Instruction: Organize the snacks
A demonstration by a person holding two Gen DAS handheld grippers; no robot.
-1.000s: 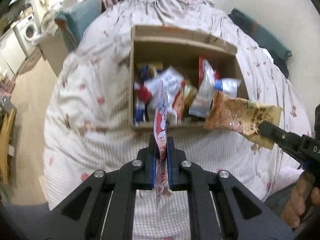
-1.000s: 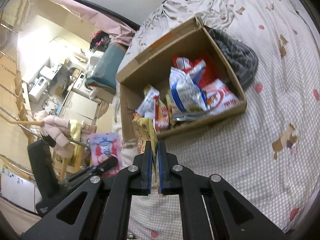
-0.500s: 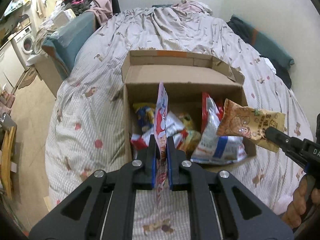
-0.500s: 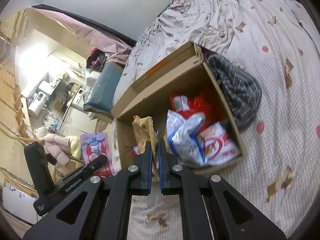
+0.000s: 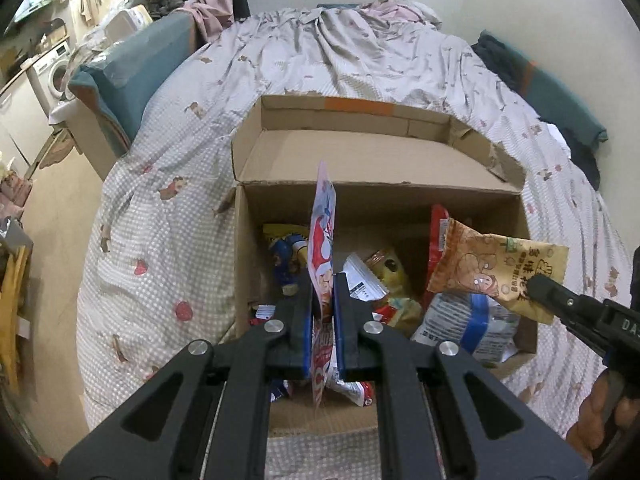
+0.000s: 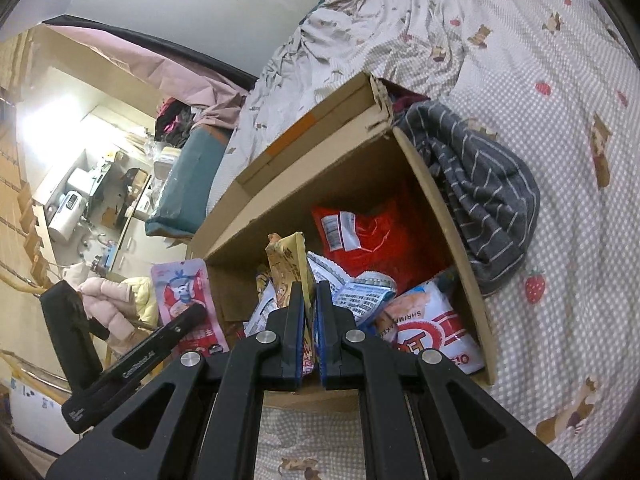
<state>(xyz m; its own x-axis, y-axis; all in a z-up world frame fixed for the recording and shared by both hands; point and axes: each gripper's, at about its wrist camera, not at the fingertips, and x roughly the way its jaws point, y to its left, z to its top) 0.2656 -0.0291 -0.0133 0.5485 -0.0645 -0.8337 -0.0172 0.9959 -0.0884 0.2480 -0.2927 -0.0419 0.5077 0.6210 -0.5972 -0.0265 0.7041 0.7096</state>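
Left tongs (image 5: 323, 280) clamped on pink snack packet (image 5: 323, 216), right tongs (image 6: 308, 292) clamped on tan snack packet (image 6: 289, 264); both packets held over open cardboard box (image 5: 360, 156) on bed (image 5: 160, 216).

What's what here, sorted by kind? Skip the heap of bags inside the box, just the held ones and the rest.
Held snack packets: 2, pink packet and tan packet
Grippers: 2, left gripper and right gripper
Cardboard box: 1
Striped grey cloth: 1
Total: 6
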